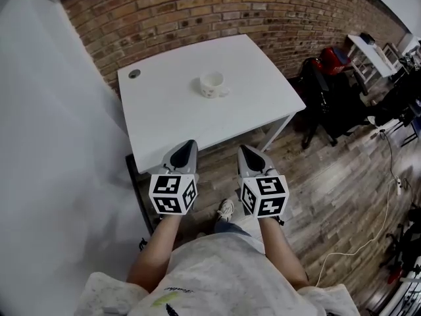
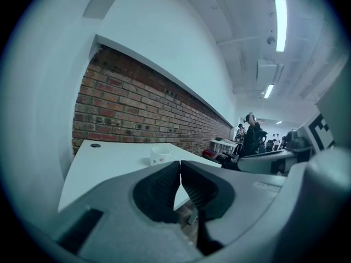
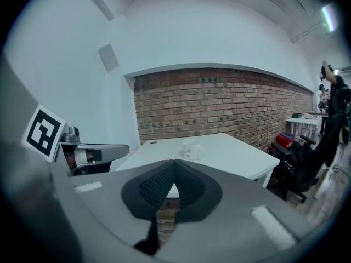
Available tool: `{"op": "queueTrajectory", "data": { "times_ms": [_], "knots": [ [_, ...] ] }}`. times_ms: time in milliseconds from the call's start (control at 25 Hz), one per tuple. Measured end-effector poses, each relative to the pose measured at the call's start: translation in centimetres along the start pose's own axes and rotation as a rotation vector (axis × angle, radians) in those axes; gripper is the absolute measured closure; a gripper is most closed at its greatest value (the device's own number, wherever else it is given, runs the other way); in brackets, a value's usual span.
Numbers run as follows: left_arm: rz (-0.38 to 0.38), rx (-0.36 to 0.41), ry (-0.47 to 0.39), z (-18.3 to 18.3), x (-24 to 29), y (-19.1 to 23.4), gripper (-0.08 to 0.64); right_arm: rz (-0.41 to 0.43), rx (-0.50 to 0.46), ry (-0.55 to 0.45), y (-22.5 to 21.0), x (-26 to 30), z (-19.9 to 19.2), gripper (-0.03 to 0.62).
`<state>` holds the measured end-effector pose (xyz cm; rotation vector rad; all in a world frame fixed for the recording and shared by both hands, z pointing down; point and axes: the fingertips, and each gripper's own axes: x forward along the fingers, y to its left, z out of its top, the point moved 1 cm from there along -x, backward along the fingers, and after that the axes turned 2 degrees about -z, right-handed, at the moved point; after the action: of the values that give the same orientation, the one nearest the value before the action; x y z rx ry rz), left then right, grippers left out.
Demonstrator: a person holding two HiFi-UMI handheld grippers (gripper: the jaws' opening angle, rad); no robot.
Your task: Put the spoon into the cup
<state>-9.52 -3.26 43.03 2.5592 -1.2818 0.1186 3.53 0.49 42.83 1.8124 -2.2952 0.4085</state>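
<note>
A white cup (image 1: 212, 84) with small dots stands near the middle of the white table (image 1: 170, 114). I see no spoon in any view. My left gripper (image 1: 189, 147) and right gripper (image 1: 244, 151) hover side by side just short of the table's near edge, both shut with nothing between the jaws. In the left gripper view the cup (image 2: 160, 155) sits beyond the closed left gripper (image 2: 180, 164) on the table (image 2: 109, 158). From the right gripper view, the cup (image 3: 192, 148) lies ahead of the closed right gripper (image 3: 174, 162), with the left gripper (image 3: 90, 155) to its left.
A brick wall (image 1: 217, 8) runs behind the table. A round cable hole (image 1: 134, 74) is at the table's far left corner. A black office chair (image 1: 329, 101) and a red item (image 1: 334, 59) stand to the right on the wooden floor (image 1: 329, 196). A white wall (image 1: 52, 143) is on the left.
</note>
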Motion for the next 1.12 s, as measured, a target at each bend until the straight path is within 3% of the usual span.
{"op": "queueTrajectory", "data": {
  "times_ms": [600,1120],
  "knots": [
    [0.065,0.012,0.009,3.4,8.6,3.6,0.557,0.088,-0.005,-0.001,-4.1,9.6,4.7,0.583],
    [0.135,0.029,0.012,4.6,14.0,3.1,0.557,0.166,0.002,-0.014,-8.6,13.6,6.5,0.583]
  ]
}}
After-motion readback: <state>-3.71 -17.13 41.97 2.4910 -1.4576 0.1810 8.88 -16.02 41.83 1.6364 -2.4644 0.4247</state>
